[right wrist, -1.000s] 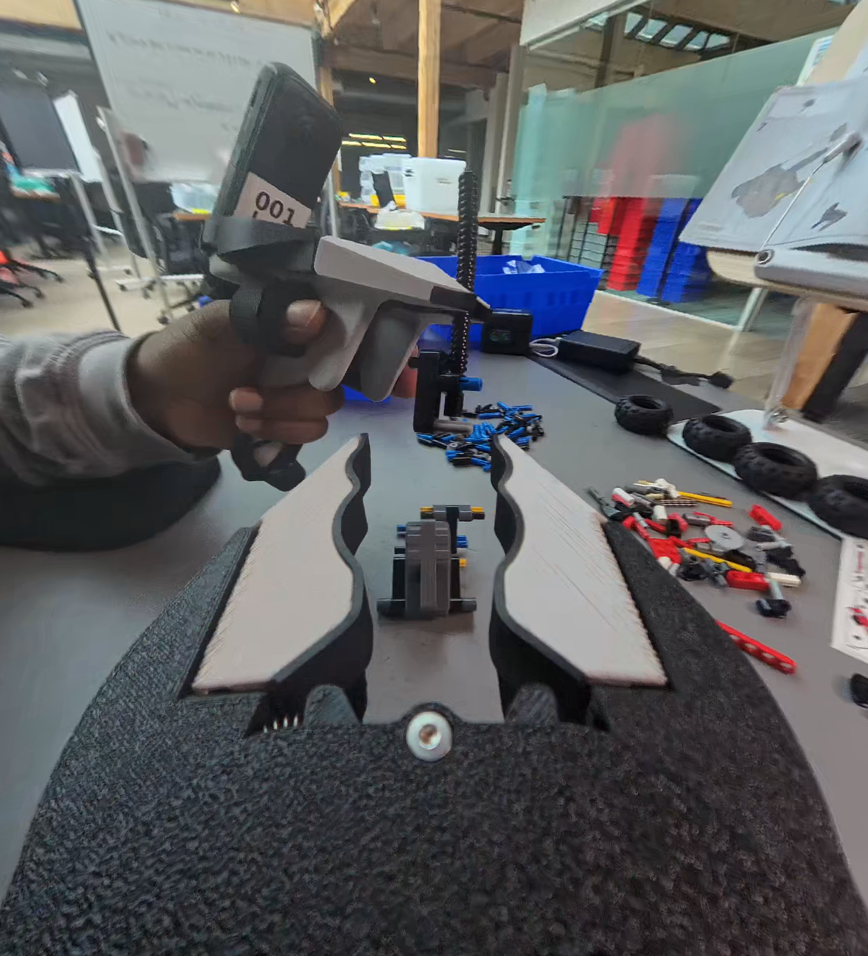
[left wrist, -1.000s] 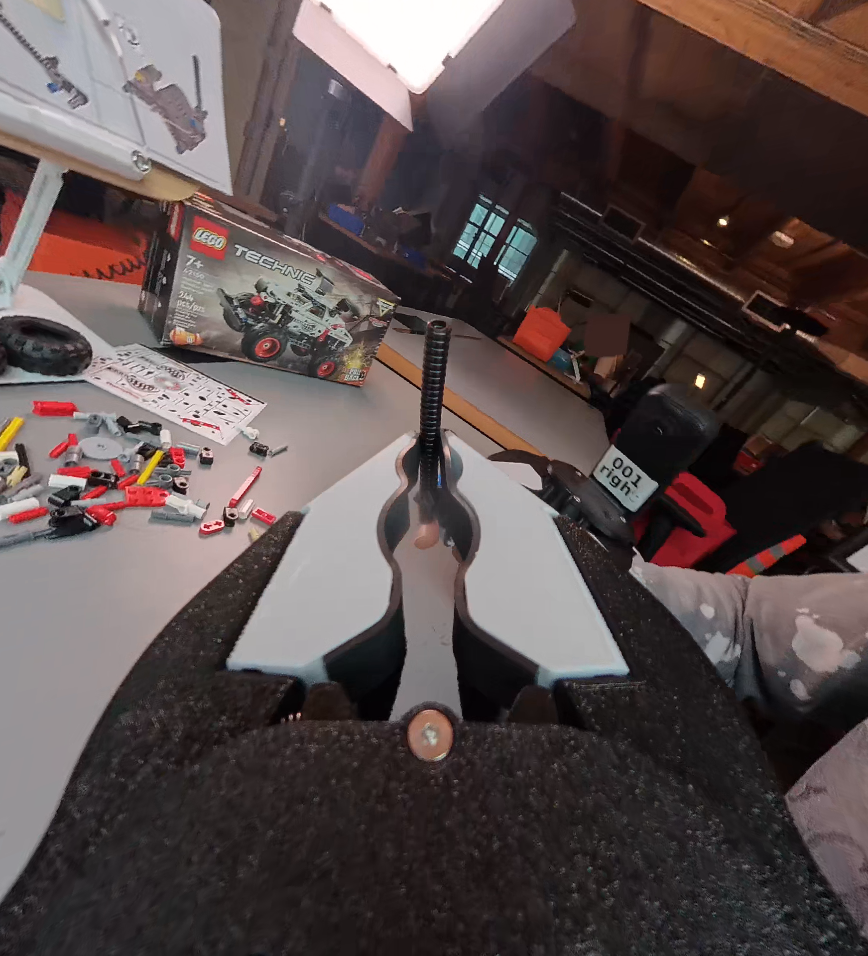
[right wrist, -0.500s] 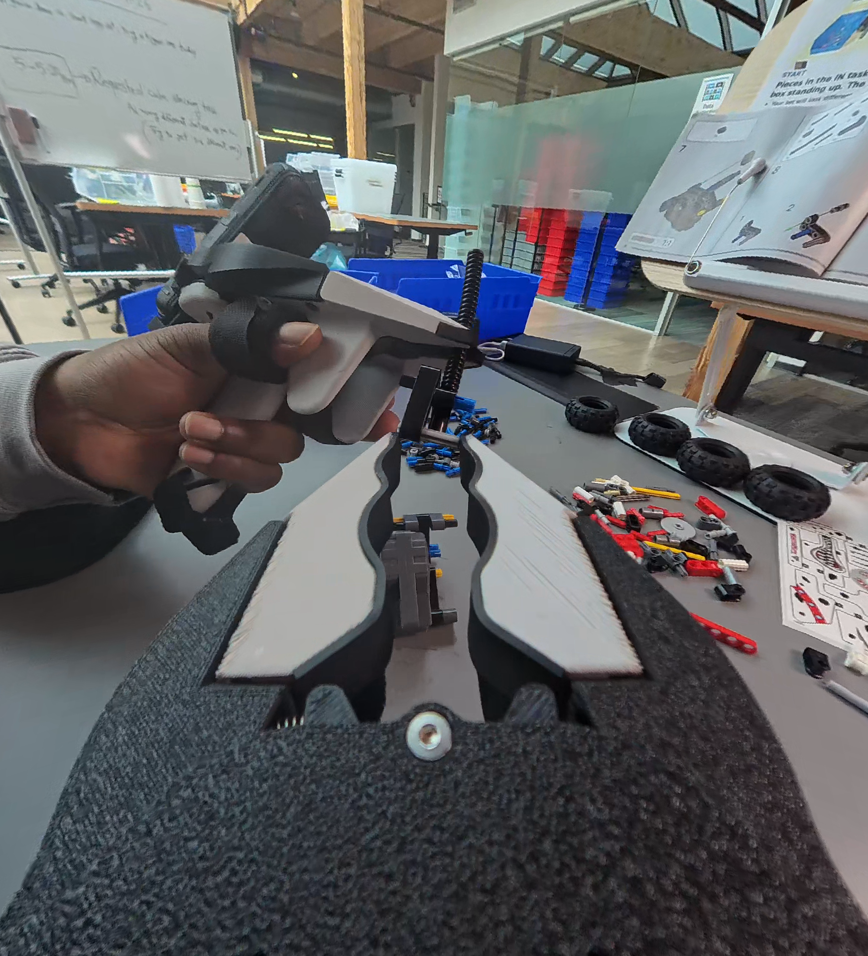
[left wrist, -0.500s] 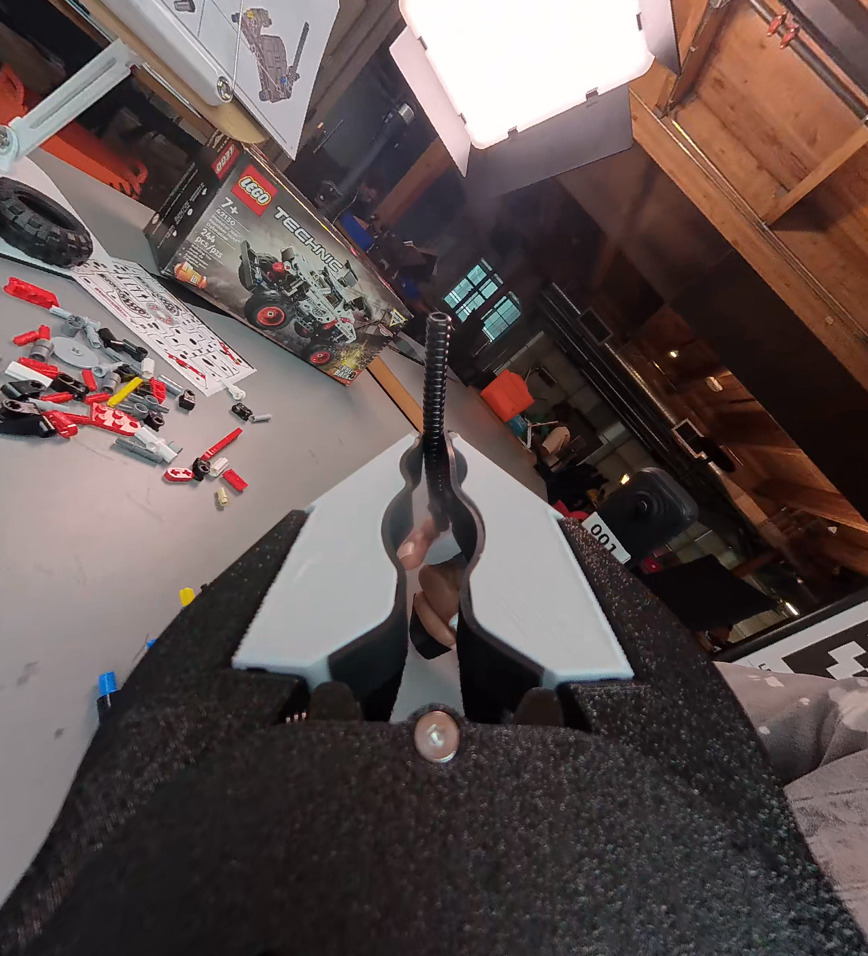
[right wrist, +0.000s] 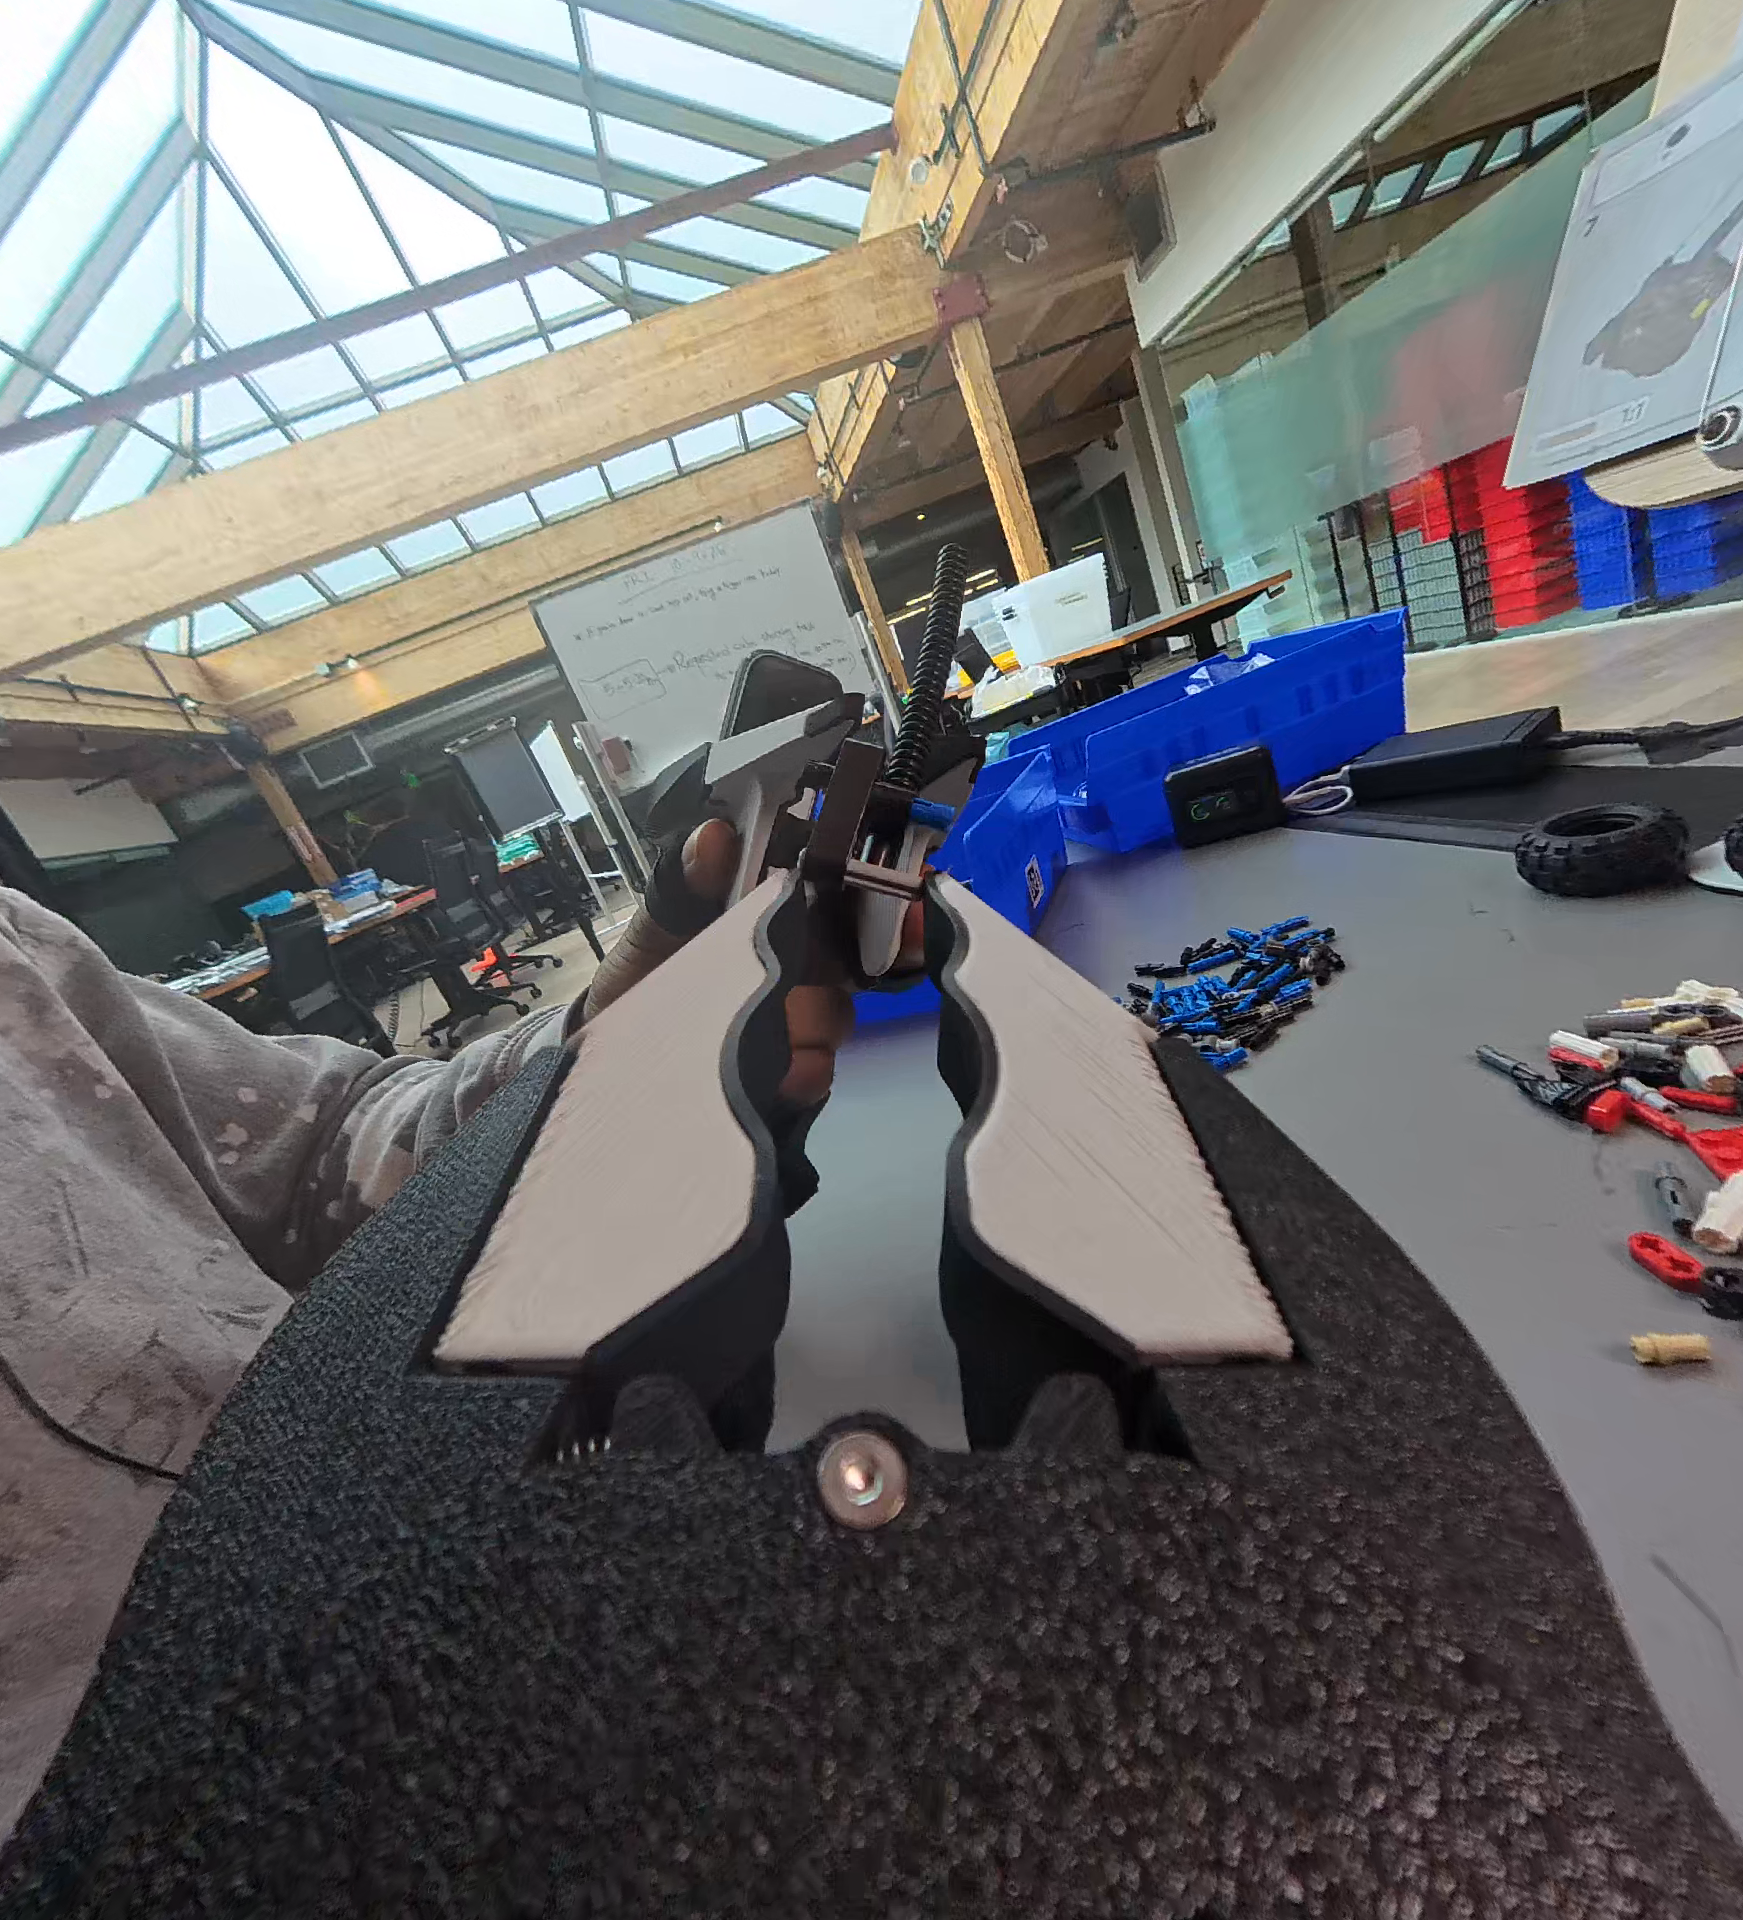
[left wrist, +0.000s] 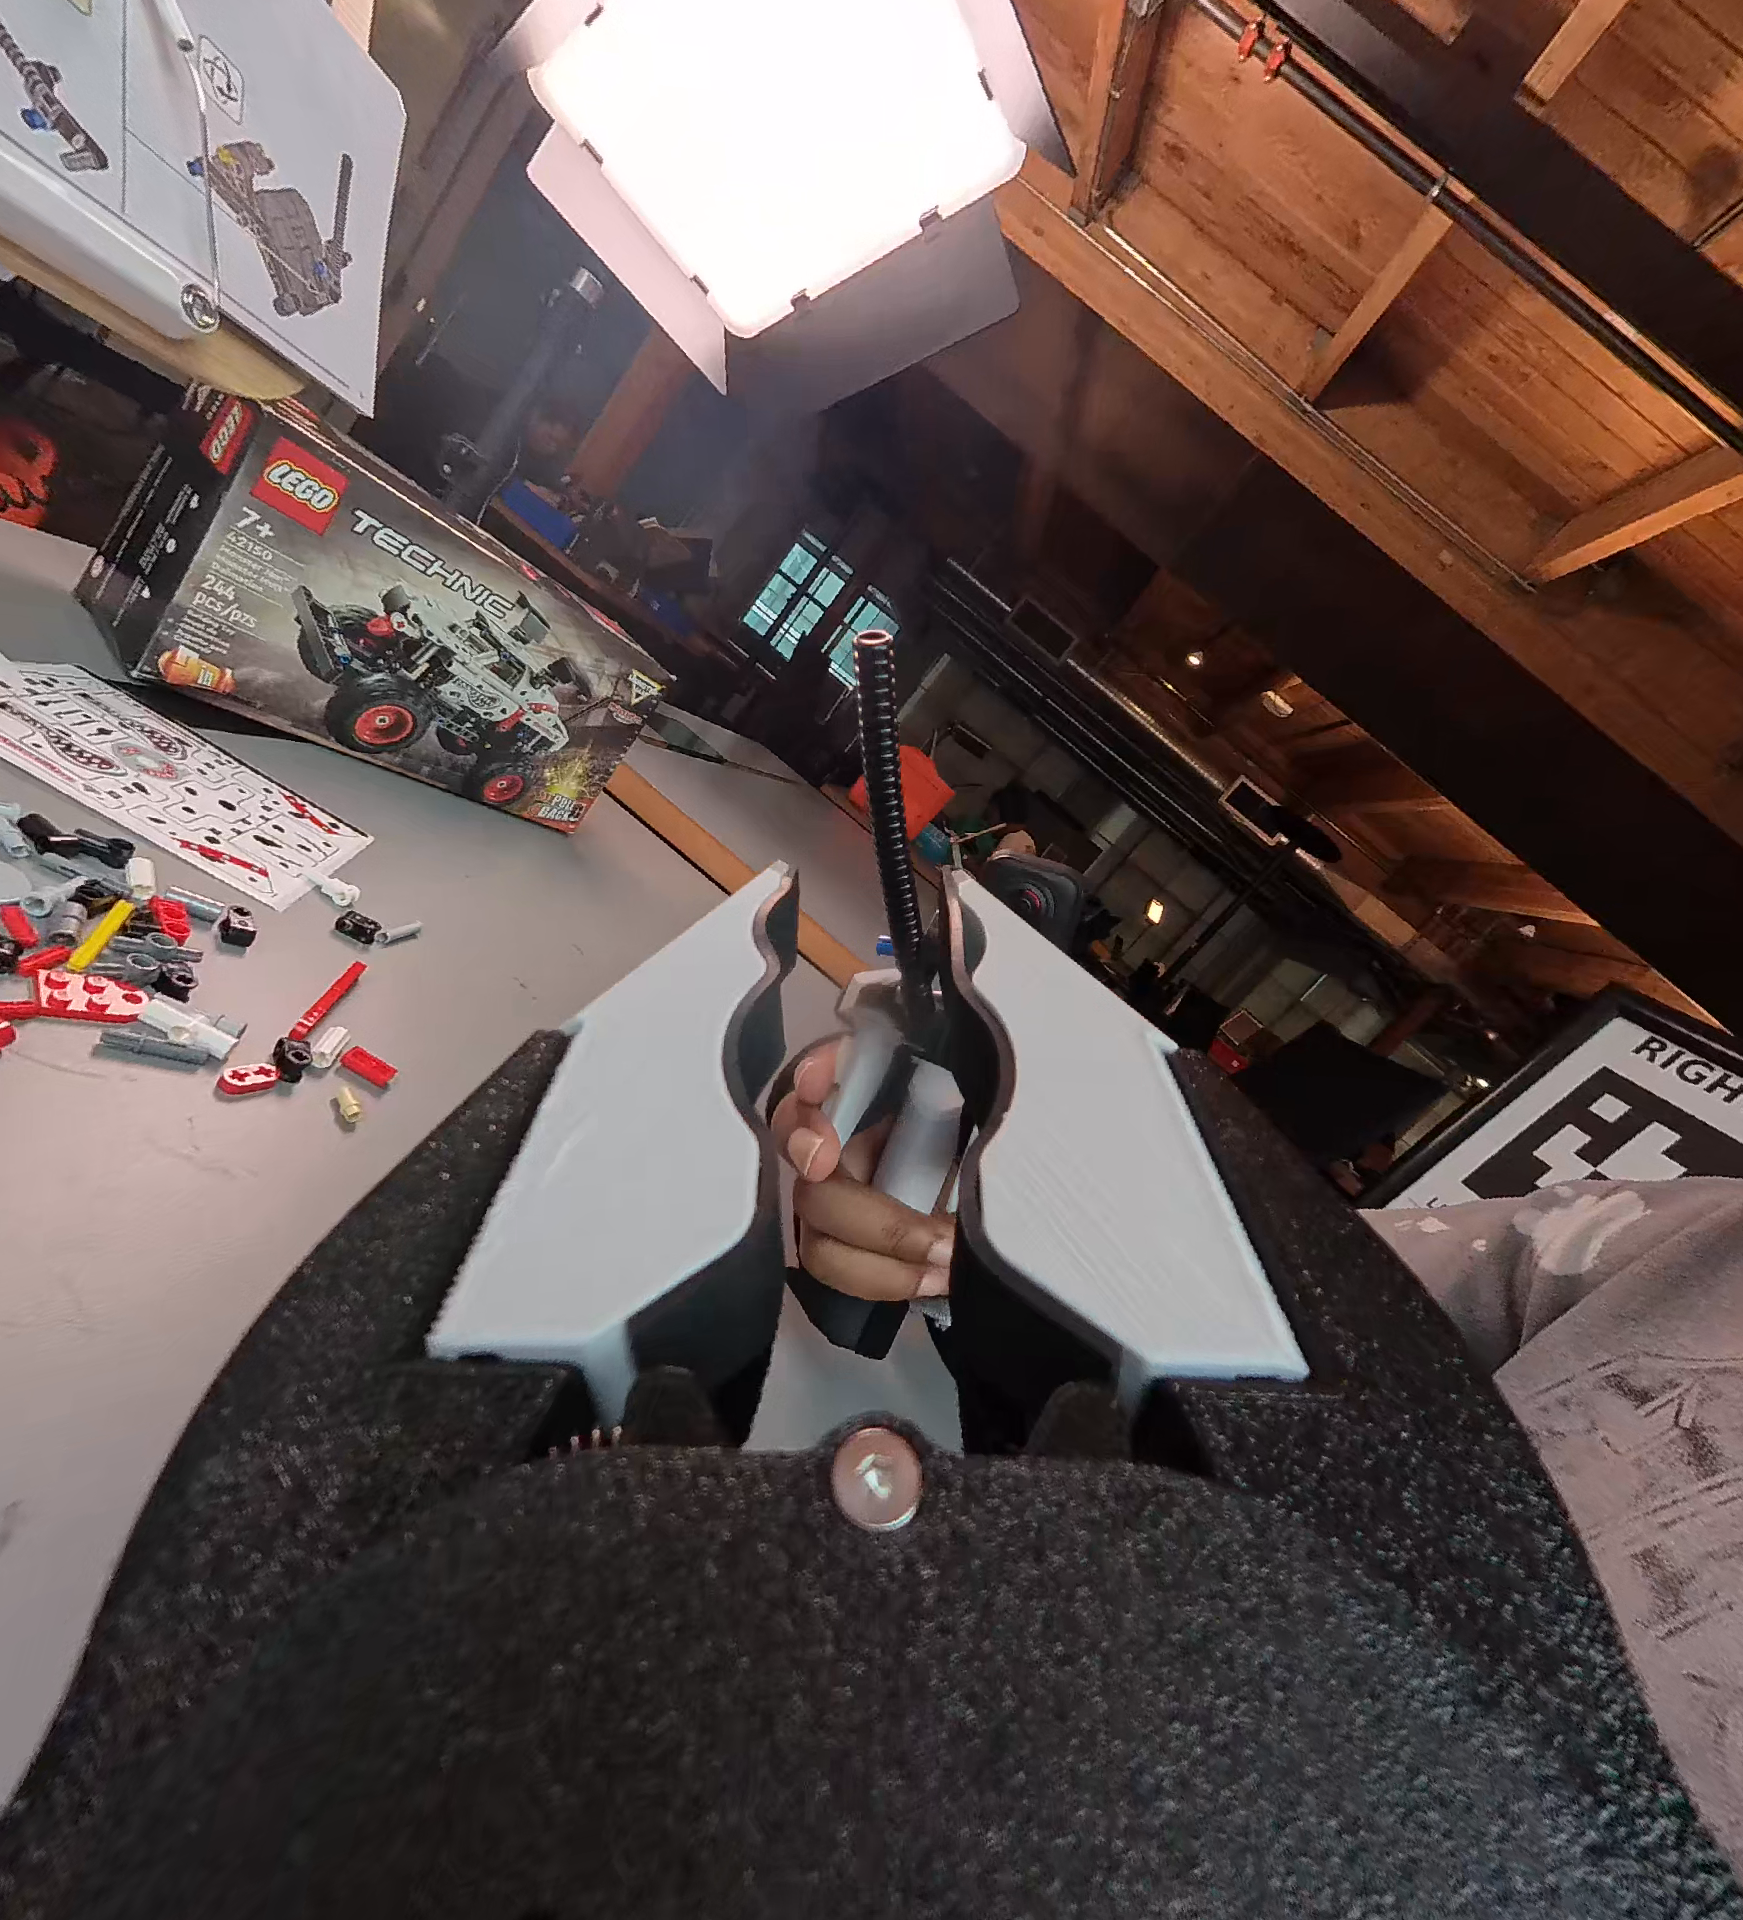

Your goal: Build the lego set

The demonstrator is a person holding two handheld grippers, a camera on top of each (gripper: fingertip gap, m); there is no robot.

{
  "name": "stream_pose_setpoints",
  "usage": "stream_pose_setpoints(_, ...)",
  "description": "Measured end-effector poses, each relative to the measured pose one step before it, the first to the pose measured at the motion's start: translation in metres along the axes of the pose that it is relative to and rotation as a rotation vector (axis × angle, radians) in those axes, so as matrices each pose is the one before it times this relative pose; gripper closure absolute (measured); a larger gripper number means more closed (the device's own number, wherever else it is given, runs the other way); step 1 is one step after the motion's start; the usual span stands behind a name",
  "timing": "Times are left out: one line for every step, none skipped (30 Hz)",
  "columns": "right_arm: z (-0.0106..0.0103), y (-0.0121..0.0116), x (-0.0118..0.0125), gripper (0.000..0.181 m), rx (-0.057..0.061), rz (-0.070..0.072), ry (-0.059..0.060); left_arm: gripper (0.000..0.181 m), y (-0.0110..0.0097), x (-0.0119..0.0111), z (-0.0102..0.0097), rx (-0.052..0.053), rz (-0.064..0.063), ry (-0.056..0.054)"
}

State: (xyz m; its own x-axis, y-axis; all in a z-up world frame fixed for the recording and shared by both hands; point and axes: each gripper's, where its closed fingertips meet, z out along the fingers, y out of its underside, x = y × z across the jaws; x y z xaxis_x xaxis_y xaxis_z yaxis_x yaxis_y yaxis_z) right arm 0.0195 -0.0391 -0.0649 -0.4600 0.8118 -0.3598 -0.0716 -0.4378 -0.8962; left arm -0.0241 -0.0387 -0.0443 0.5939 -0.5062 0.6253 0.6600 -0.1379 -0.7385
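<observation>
The right gripper point(right wrist: 865, 883) had its jaws closed in on a short black bar at the foot of a small assembly point(right wrist: 862, 831), pinching it at the very tips and holding it up off the table point(right wrist: 1469, 1039). From that assembly a black ribbed hose point(right wrist: 924, 675) rose upright with a slight lean.

Facing it, the left gripper point(left wrist: 867, 904) had its jaws spread apart, gripping nothing. The hose stood in the gap between them, resting against the inner edge of one jaw and well apart from the other. In the left wrist view the hand point(left wrist: 846, 1195) that held the right gripper showed through this gap.

On the grey table beyond lay a scatter of loose red, grey, black and yellow pieces point(left wrist: 67, 966). In the right wrist view a heap of blue and black pins point(right wrist: 1231, 966) lay nearer the far edge, with black tyres point(right wrist: 1599, 847) behind the loose pieces. A sticker sheet point(left wrist: 140, 769) lay flat just behind the pieces, and the set's box point(left wrist: 379, 644) stood behind the sheet. An open instruction booklet point(left wrist: 171, 135) was clipped on a stand above the table. Blue bins point(right wrist: 1262, 707) sat at the table's far side, and a bright light panel point(left wrist: 773, 145) hung overhead.
</observation>
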Motion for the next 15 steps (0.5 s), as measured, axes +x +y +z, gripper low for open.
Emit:
stream_pose_setpoints(-0.00014, 0.00013, 0.00001, 0.159, 0.0004, 0.0028, -0.0022, 0.156, 0.00080, 0.00017, -0.00035, -0.0037, -0.0008, 0.0039)
stream_pose_setpoints(-0.00007, 0.00010, -0.00010, 0.159, -0.0006, 0.0025, -0.0029, 0.156, 0.00135, 0.00096, 0.00003, -0.0072, 0.0009, 0.0071)
stream_pose_setpoints(-0.00005, -0.00001, -0.00029, 0.159, 0.0004, 0.0032, -0.0031, 0.157, 0.00156, 0.00157, 0.00036, -0.0087, 0.0016, 0.0096)
stream_pose_setpoints(-0.00009, -0.00008, -0.00032, 0.159, 0.0015, 0.0027, -0.0034, 0.157, 0.00164, 0.00147, 0.00055, -0.0089, 0.0024, 0.0072)
stream_pose_setpoints(-0.00009, -0.00013, -0.00028, 0.159, 0.0012, 0.0018, -0.0033, 0.157, 0.00183, 0.00088, 0.00070, -0.0090, 0.0043, 0.0027)
stream_pose_setpoints(-0.00007, 0.00005, -0.00034, 0.159, -0.0001, 0.0012, -0.0027, 0.157, 0.00180, 0.00080, 0.00077, -0.0095, 0.0054, 0.0014)
stream_pose_setpoints(-0.00004, -0.00027, -0.00047, 0.159, 0.0016, 0.0016, -0.0045, 0.157, 0.00198, 0.00097, 0.00078, -0.0099, 0.0047, 0.0023)
stream_pose_setpoints(-0.00009, -0.00022, -0.00017, 0.159, 0.0015, 0.0017, -0.0014, 0.157, 0.00197, 0.00099, 0.00080, -0.0095, 0.0033, 0.0034)
stream_pose_setpoints(0.00008, 0.00045, 0.00023, 0.159, -0.0025, -0.0015, 0.0013, 0.157, 0.00199, 0.00112, 0.00082, -0.0087, 0.0016, 0.0044)
stream_pose_setpoints(0.00010, 0.00081, 0.00025, 0.159, -0.0042, -0.0060, 0.0027, 0.158, 0.00173, 0.00115, 0.00073, -0.0071, 0.0004, 0.0049)
stream_pose_setpoints(0.00015, 0.00050, -0.00024, 0.159, -0.0027, -0.0052, 0.0002, 0.158, 0.00132, 0.00110, 0.00062, -0.0054, 0.0000, 0.0053)
stream_pose_setpoints(0.00019, 0.00038, 0.00010, 0.159, -0.0025, -0.0054, 0.0027, 0.158, 0.00093, 0.00115, 0.00039, -0.0047, 0.0000, 0.0052)
stream_pose_setpoints(0.00007, 0.00038, 0.00074, 0.159, -0.0040, -0.0119, 0.0084, 0.158, 0.00085, 0.00094, 0.00027, -0.0045, 0.0006, 0.0040)
stream_pose_setpoints(-0.00006, 0.00052, 0.00149, 0.159, -0.0072, -0.0252, 0.0163, 0.158, 0.00084, 0.00046, 0.00004, -0.0051, 0.0015, 0.0015)
stream_pose_setpoints(-0.00006, 0.00077, 0.00221, 0.159, -0.0110, -0.0425, 0.0257, 0.158, 0.00110, -0.00015, -0.00001, -0.0066, 0.0024, -0.0016)
